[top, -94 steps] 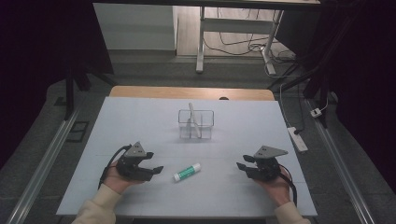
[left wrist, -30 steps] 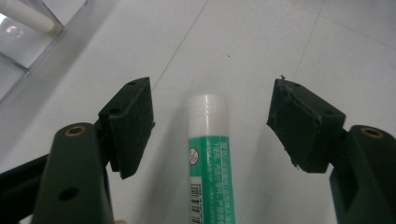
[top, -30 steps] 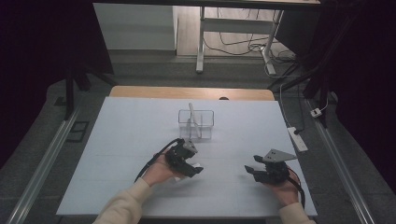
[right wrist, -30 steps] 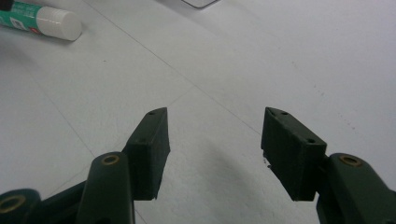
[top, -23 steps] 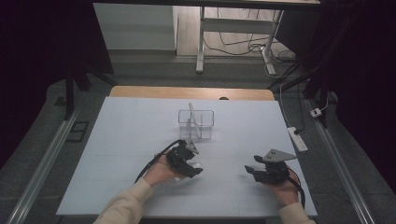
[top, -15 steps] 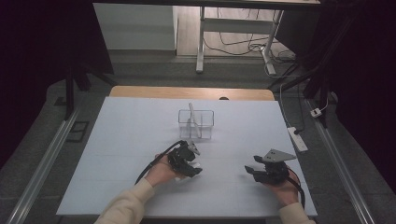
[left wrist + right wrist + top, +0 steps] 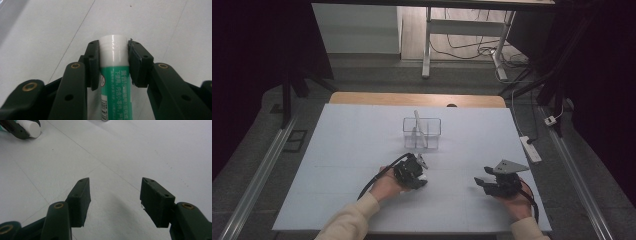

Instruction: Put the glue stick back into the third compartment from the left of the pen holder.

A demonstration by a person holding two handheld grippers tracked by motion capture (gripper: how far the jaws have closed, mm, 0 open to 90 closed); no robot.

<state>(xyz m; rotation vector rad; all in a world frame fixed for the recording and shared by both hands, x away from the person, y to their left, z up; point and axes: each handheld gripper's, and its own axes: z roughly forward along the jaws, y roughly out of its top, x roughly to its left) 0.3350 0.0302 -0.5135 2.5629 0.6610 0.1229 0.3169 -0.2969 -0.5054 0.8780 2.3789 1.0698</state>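
Note:
A green tube with a white cap [image 7: 113, 75] lies on the white table top, and my left gripper [image 7: 113, 62] is shut on it just below the cap. In the high view the left gripper [image 7: 413, 172] sits at the table's front middle, covering most of the tube. My right gripper [image 7: 484, 182] rests at the front right, open, with nothing between its fingers [image 7: 80, 195]. The right gripper view shows the tube's white cap [image 7: 31, 130] at the upper left, some way from the right gripper [image 7: 115, 195].
A clear square container [image 7: 422, 134] with a white stick [image 7: 416, 120] leaning in it stands just behind the left gripper. A white power strip [image 7: 530, 148] lies off the table's right edge. A wooden strip [image 7: 362, 98] runs along the far edge.
My left gripper came in from the front left to the tube and has shut on it. Over the last second it barely shifted. The right gripper stayed put.

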